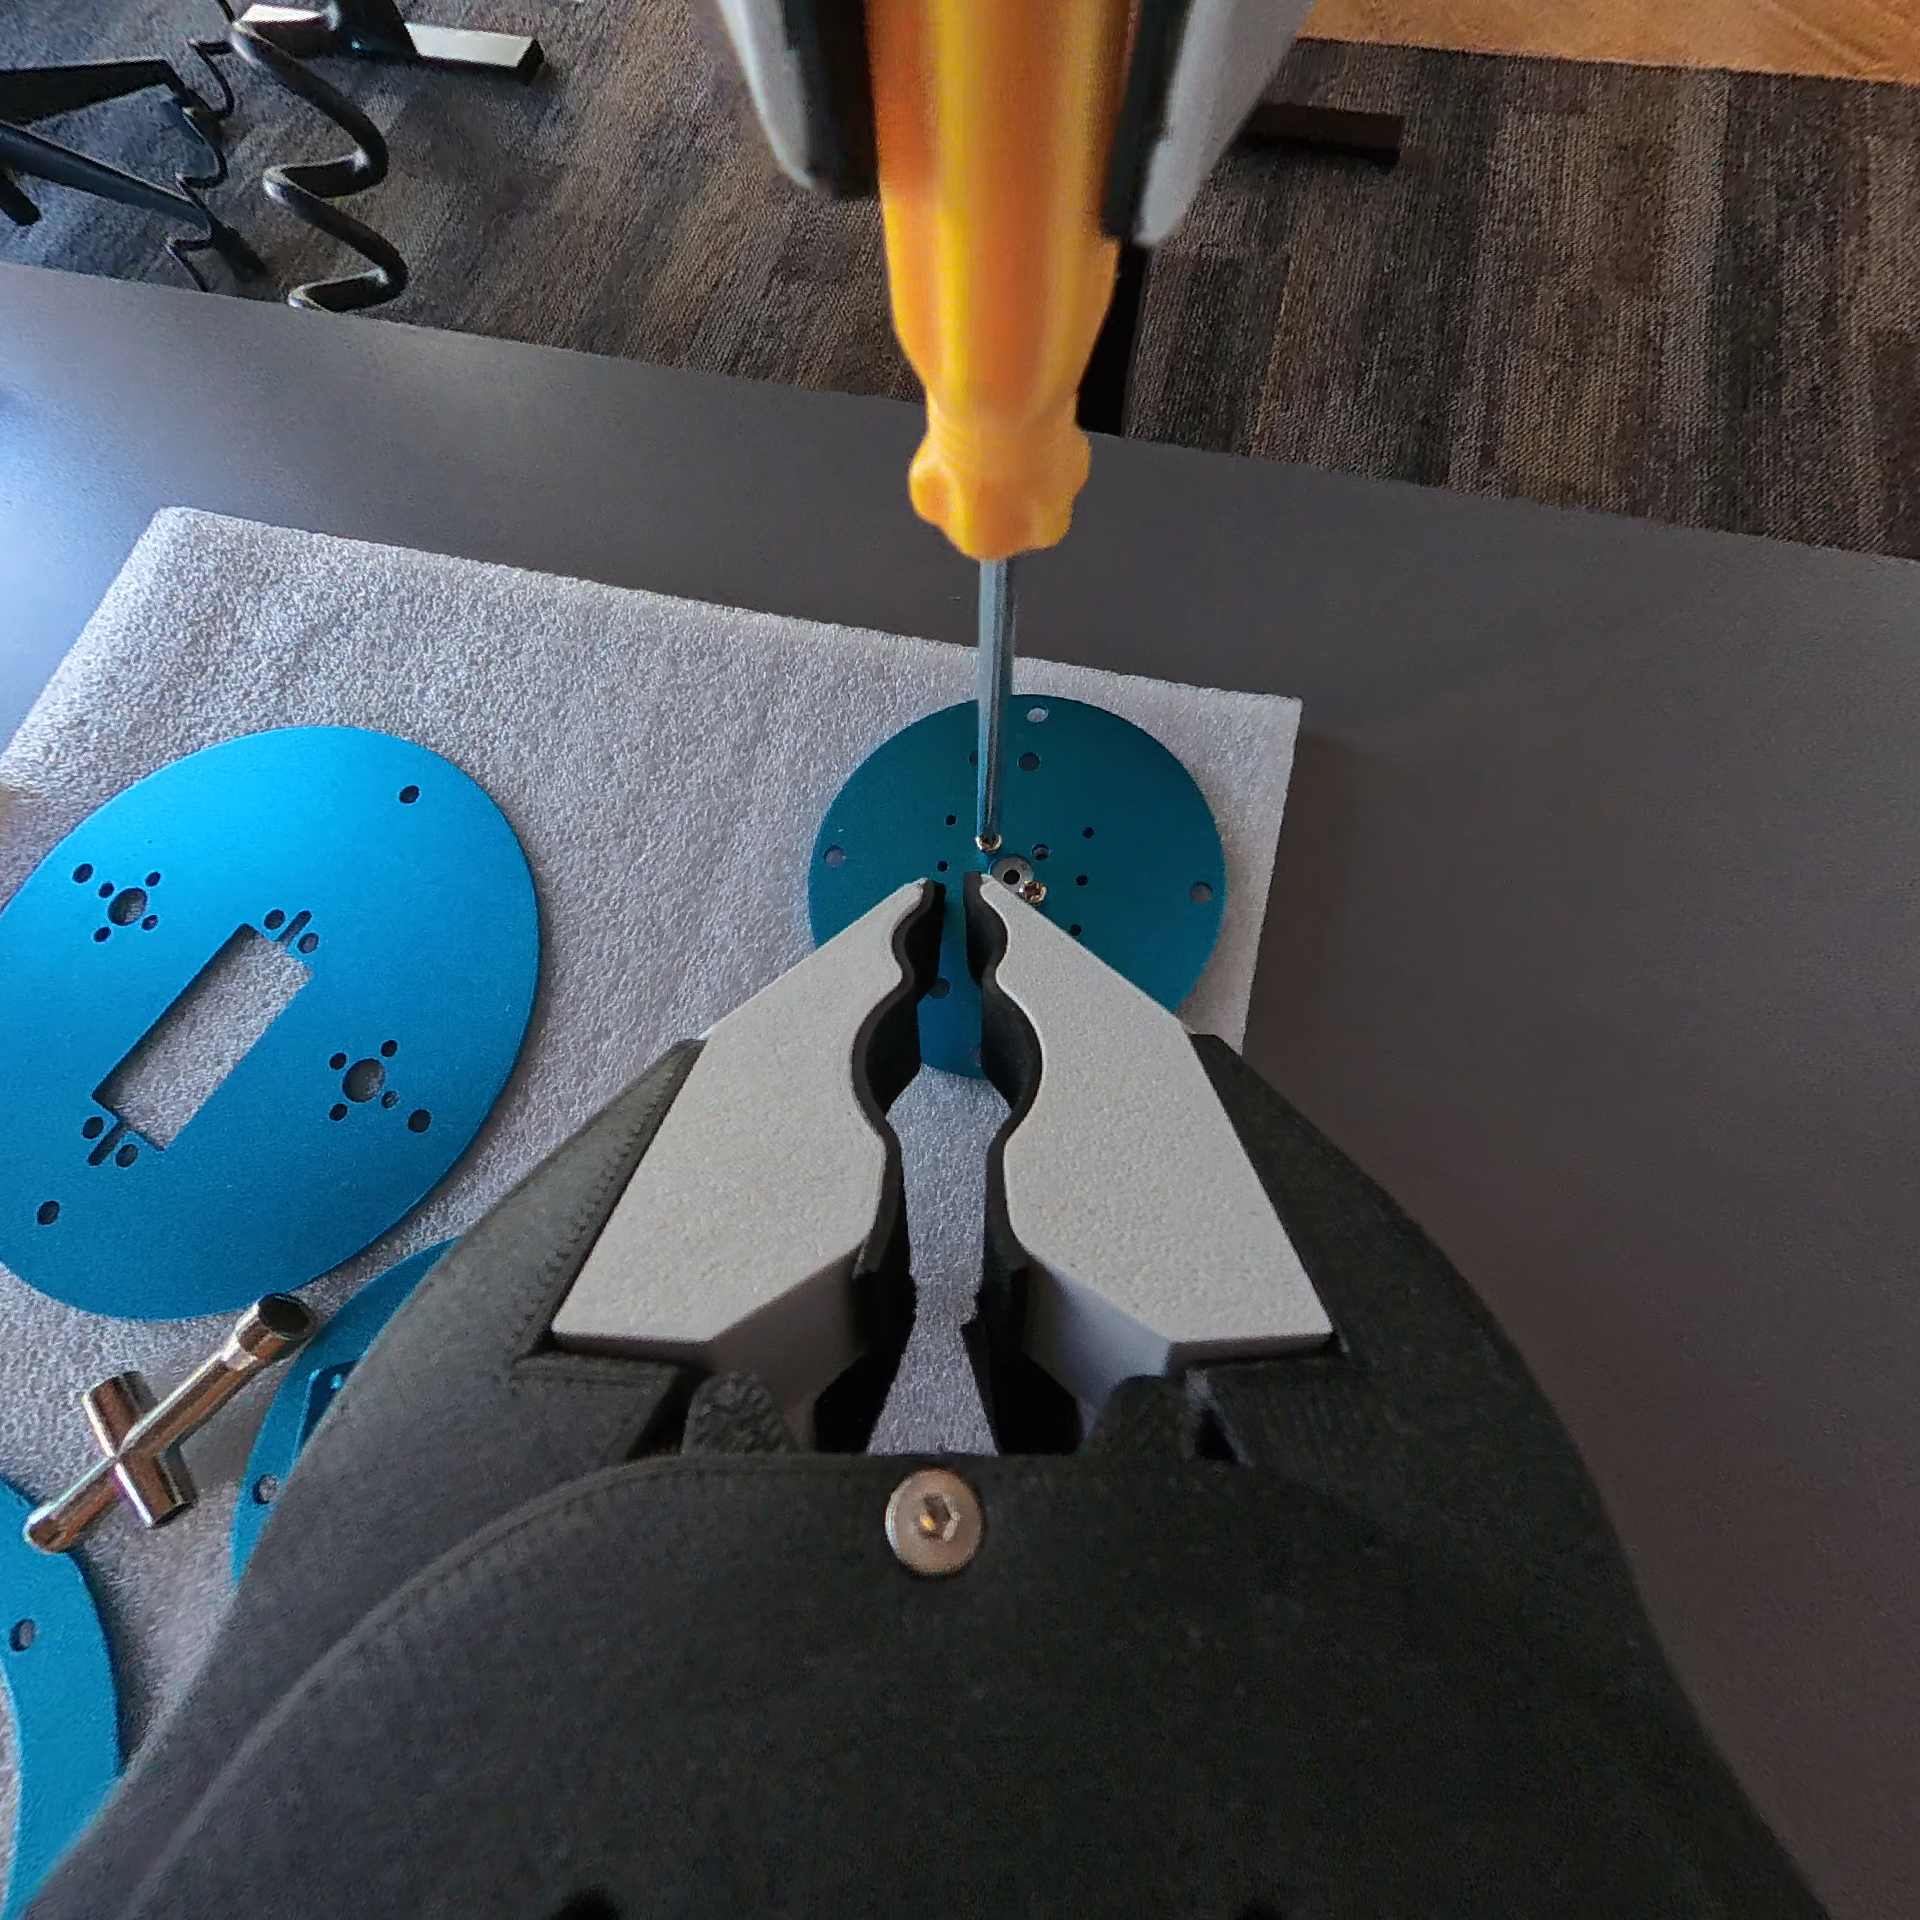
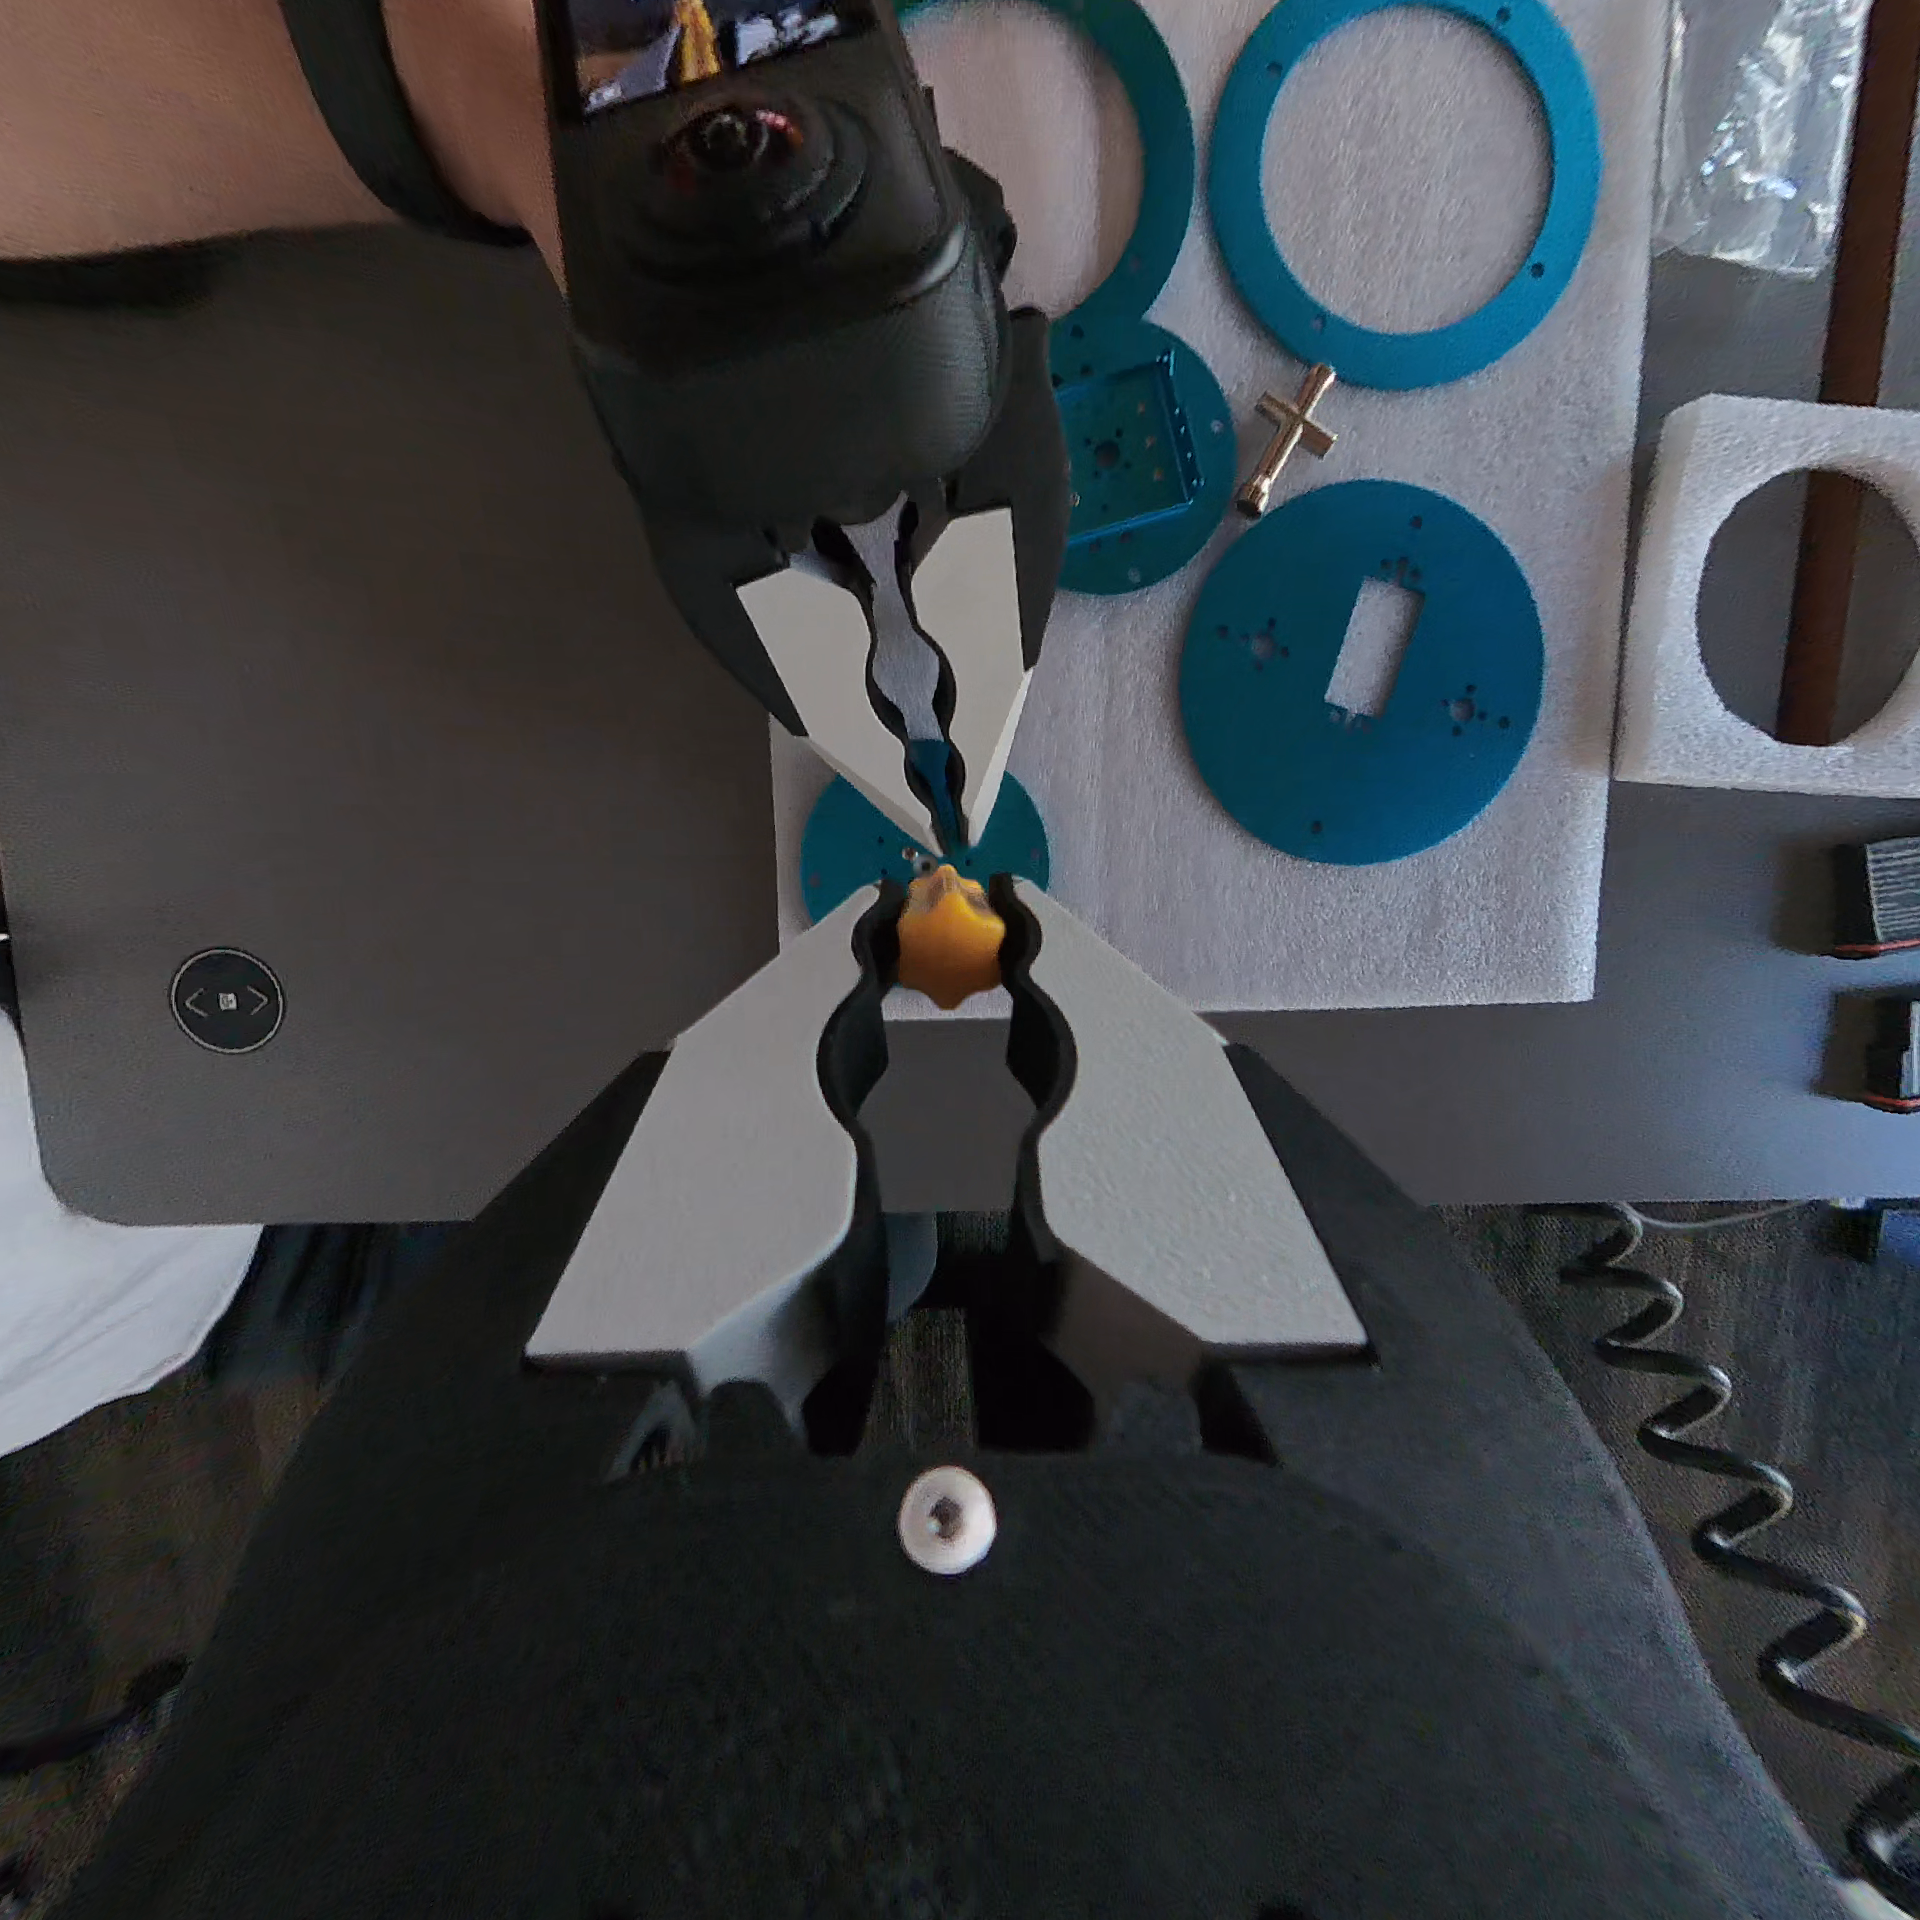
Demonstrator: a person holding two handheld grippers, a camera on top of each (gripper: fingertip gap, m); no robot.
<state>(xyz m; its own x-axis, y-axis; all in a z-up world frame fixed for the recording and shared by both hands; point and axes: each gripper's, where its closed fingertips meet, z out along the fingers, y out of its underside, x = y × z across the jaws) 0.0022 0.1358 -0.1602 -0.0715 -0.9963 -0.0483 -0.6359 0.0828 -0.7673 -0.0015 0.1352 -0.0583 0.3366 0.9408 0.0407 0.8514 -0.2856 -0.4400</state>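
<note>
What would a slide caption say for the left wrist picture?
Left gripper, nearly shut, presses on a small blue disc while an orange screwdriver meets a screw.

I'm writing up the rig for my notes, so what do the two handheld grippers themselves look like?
Both look the same: the left gripper and right gripper each have two light grey wedge-shaped fingers with wavy black inner pads, set in a textured black body with a silver screw in the middle. In the right wrist view, the left one carries a black camera on top.
</note>
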